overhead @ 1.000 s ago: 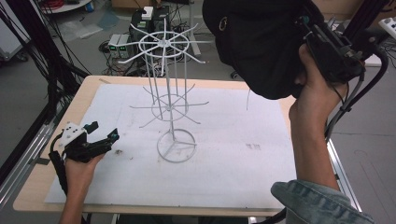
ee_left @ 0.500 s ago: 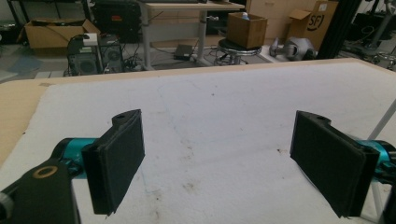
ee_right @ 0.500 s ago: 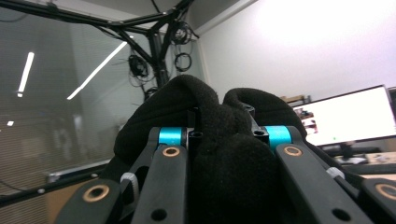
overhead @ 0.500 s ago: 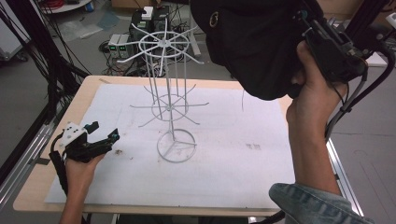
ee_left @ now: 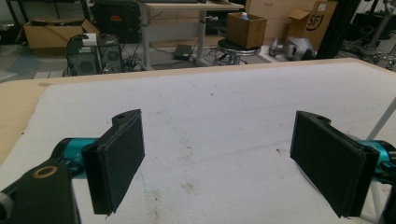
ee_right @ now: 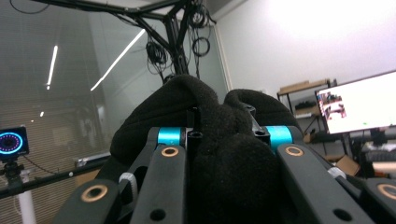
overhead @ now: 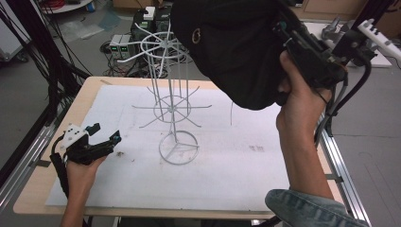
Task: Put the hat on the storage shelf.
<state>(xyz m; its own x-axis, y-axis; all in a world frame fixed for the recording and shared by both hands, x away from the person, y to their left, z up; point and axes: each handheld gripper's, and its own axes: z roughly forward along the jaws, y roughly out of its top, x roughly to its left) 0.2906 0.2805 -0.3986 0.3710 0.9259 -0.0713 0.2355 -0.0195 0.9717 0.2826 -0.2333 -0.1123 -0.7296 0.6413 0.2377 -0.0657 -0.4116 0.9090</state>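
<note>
The black hat (overhead: pixel 236 47) hangs high over the table's far right part, beside the white wire rack (overhead: pixel 172 101), pinched in the right gripper (ee_right: pixel 223 140); the left gripper (ee_left: pixel 224 161) rests released near the table's (overhead: pixel 38 187) left edge

A black knit hat (overhead: pixel 231 47), bearing a small round emblem, hangs bunched and held high beside the top ring of a white wire rack (overhead: pixel 172 101) standing upright on the table's white mat.
</note>
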